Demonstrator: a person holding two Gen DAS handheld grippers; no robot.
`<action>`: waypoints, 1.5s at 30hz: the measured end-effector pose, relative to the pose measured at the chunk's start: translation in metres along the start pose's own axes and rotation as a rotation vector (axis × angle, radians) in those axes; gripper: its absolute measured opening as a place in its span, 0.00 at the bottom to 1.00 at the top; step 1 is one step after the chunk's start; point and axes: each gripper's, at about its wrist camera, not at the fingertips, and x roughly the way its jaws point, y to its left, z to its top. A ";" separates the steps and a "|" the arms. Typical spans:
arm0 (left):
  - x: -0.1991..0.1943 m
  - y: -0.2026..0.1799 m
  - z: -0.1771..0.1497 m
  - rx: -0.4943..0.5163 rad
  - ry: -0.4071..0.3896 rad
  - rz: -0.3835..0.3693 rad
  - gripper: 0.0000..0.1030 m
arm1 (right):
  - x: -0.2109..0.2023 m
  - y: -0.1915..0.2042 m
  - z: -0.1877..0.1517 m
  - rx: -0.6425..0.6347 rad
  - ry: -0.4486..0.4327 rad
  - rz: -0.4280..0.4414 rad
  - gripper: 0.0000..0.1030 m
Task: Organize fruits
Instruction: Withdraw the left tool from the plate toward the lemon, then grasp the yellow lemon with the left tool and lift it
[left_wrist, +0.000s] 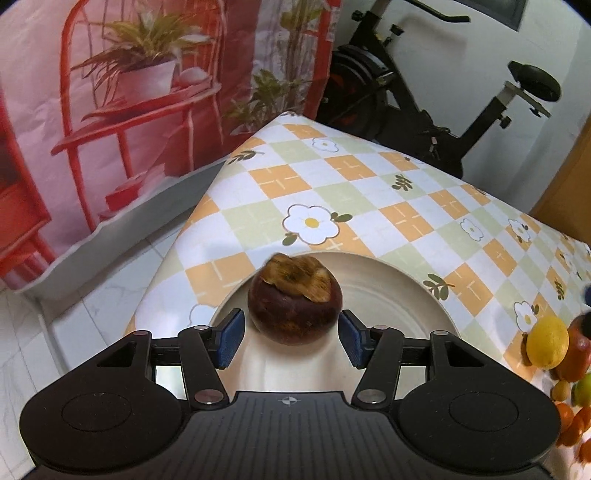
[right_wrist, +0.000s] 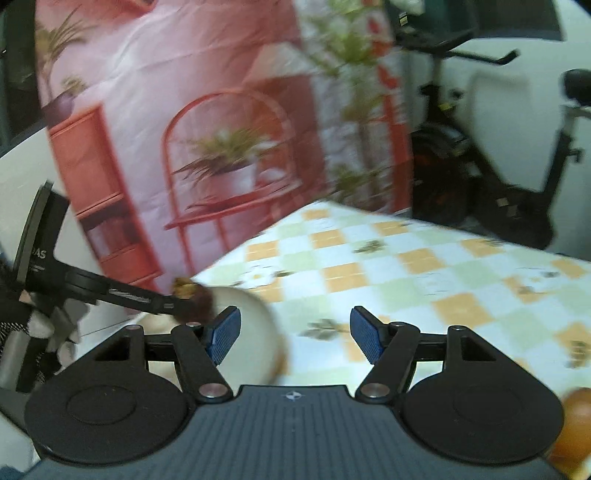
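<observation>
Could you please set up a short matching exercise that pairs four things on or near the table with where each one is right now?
Things:
1. mangosteen
2. cream plate
3. lemon
4. exercise bike

Places:
A. on the floor beyond the table's far edge
B. between the left gripper's blue pads
C. in the fruit pile at the table's right edge
D. on the checked tablecloth, under the left gripper

Pairs: 1-B, 2-D, 3-C, 4-A
</observation>
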 end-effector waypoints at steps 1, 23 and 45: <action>-0.001 0.000 0.000 -0.013 0.001 0.000 0.57 | -0.009 -0.007 -0.002 -0.009 -0.008 -0.020 0.67; -0.008 -0.169 -0.005 0.271 -0.010 -0.269 0.57 | -0.054 -0.060 -0.045 -0.114 0.009 -0.137 0.71; 0.041 -0.218 -0.016 0.277 0.138 -0.386 0.54 | -0.075 -0.097 -0.044 -0.067 0.054 -0.180 0.71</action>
